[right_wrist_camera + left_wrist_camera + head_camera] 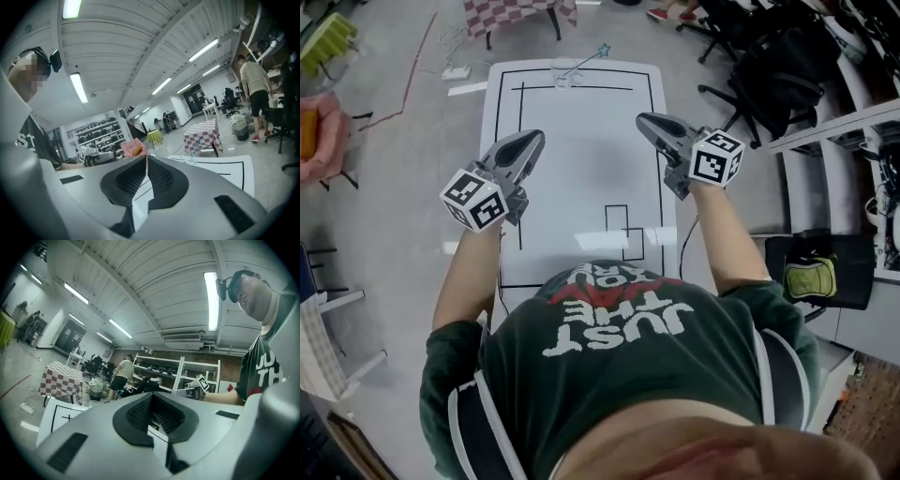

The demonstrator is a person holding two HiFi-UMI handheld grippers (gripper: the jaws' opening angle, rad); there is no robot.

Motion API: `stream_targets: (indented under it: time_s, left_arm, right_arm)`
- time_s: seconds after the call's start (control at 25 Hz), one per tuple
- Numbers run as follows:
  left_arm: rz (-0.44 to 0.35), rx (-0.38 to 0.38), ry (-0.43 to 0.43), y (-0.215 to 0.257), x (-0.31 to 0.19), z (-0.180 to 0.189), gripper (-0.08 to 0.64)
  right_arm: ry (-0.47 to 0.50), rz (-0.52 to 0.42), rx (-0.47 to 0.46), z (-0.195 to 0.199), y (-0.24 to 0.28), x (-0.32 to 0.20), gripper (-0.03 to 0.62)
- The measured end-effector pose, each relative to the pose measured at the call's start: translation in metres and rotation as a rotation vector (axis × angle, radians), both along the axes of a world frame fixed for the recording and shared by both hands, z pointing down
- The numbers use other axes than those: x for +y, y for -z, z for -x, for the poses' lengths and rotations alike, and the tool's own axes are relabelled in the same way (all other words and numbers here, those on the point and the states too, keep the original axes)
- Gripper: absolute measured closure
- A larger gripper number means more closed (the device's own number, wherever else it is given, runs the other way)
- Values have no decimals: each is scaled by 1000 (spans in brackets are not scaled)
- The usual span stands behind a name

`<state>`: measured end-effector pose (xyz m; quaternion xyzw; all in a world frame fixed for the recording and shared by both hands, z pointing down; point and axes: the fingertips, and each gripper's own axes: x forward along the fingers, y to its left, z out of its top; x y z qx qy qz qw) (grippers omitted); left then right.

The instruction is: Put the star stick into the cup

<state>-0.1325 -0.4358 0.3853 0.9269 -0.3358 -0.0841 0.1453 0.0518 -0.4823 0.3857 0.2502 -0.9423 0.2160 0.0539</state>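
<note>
Left claw [532, 139]: closed, with the pads meeting at the tips and nothing between them. It is held in the air over the table's left side and points away from the person.
Right claw [649, 120]: closed as well and empty, with its pads pressed together along their length in its own view [146, 157]. It is over the table's right side, level with the left claw and well apart from it.
Star stick [586, 62]: standing in the cup and leaning right. Its star end sticks out past the table's far edge.
Cup [563, 78]: clear, at the middle of the table's far edge, just outside the black outline. It is well away from both claws.
Table [572, 169]: white, with black rectangles marked on it, the smaller ones on the near right.
Person: standing at the near end with both arms stretched forward, wearing a dark green shirt with white print.
Room: a checkered table [517, 13] stands beyond the far end, black office chairs [769, 66] are on the right, and a pink heap [319, 131] is on the left.
Others: someone in a light shirt [123, 371] stands by the shelving, with their back turned.
</note>
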Motion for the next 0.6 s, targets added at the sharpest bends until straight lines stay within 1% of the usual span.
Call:
stream_targets:
  time_s: [0.08,0.2,0.36,0.48,0.6]
  left_arm:
    - [-13,12,-18,8,14,4,549]
    - [-12,29,-41,17,35,10,549]
    - [-3,20,-51,23,63,3,549]
    - [-15,7,-6,35,83,-16,549]
    - [-26,18,60,49,114,-44,549]
  right_arm:
    - [-23,-18,-21,-2,15,15,551]
    - [-65,-36,-53,-7,35,37,555]
    - [-81,-69,-47,-24,51,74,558]
    - [-56,-95,-49,-46,59,99,558]
    - [-6,-104,-44,-70,59,127,558]
